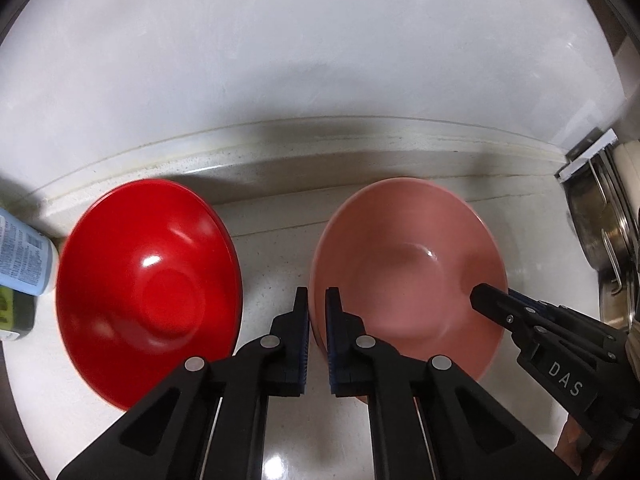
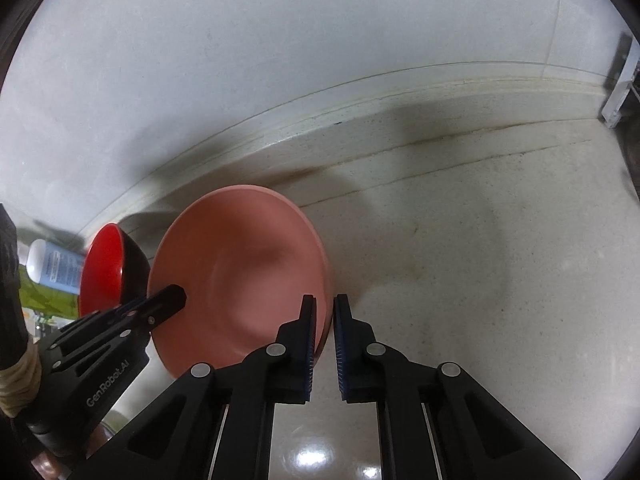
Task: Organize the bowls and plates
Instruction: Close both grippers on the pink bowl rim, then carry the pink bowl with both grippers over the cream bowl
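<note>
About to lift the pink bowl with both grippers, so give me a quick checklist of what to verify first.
1. Left gripper closed on the near-left rim of the pink bowl: ok, one finger inside, one outside.
2. Right gripper closed on the opposite rim: ok.
3. Pink bowl clear of the red bowl: ok, bare counter shows between them.
4. Pink bowl empty: ok, nothing inside.
5. Bowl sitting flat: cannot tell, its base is hidden.
6. Room on the right: cannot tell, metal pots stand close by.
</note>
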Action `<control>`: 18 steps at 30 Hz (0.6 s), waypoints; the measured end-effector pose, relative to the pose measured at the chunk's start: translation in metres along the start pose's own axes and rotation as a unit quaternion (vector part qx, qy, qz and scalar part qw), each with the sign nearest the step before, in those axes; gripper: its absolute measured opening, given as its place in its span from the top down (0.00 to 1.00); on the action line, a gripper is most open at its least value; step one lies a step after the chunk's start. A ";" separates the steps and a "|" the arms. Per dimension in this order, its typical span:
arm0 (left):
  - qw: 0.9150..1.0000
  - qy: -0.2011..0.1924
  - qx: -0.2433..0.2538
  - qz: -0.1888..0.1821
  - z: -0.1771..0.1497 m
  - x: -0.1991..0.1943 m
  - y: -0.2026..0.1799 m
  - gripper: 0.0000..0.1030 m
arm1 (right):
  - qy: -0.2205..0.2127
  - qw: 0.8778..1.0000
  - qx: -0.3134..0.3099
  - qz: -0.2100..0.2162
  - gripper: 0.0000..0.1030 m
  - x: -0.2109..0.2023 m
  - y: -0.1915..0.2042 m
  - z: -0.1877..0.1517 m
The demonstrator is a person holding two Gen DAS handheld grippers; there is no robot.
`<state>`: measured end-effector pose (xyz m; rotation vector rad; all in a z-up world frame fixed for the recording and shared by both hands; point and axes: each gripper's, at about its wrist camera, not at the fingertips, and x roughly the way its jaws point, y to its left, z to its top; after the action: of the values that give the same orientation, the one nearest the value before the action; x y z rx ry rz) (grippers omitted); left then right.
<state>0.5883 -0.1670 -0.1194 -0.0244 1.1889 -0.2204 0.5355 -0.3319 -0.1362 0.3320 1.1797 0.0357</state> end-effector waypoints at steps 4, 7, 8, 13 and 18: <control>1.000 -0.008 0.006 -0.003 -0.007 -0.014 -0.004 0.91 | -0.002 1.000 0.008 0.002 0.90 -0.008 0.001 -0.004; 1.000 -0.016 0.015 -0.005 -0.015 -0.027 -0.010 0.91 | -0.009 1.000 0.007 -0.001 0.90 -0.018 0.006 -0.008; 1.000 -0.018 0.016 -0.007 -0.018 -0.031 -0.011 0.91 | -0.013 1.000 0.005 -0.002 0.90 -0.023 0.008 -0.011; 0.999 -0.027 0.026 -0.015 -0.039 -0.061 -0.009 0.91 | -0.032 0.999 0.001 -0.012 0.90 -0.048 0.016 -0.026; 0.999 -0.031 0.024 -0.026 -0.061 -0.082 -0.009 0.91 | -0.047 0.999 0.000 -0.021 0.90 -0.068 0.024 -0.045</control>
<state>0.5010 -0.1552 -0.0656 -0.0199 1.1212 -0.2932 0.4718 -0.3121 -0.0833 0.3058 1.0941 -0.0167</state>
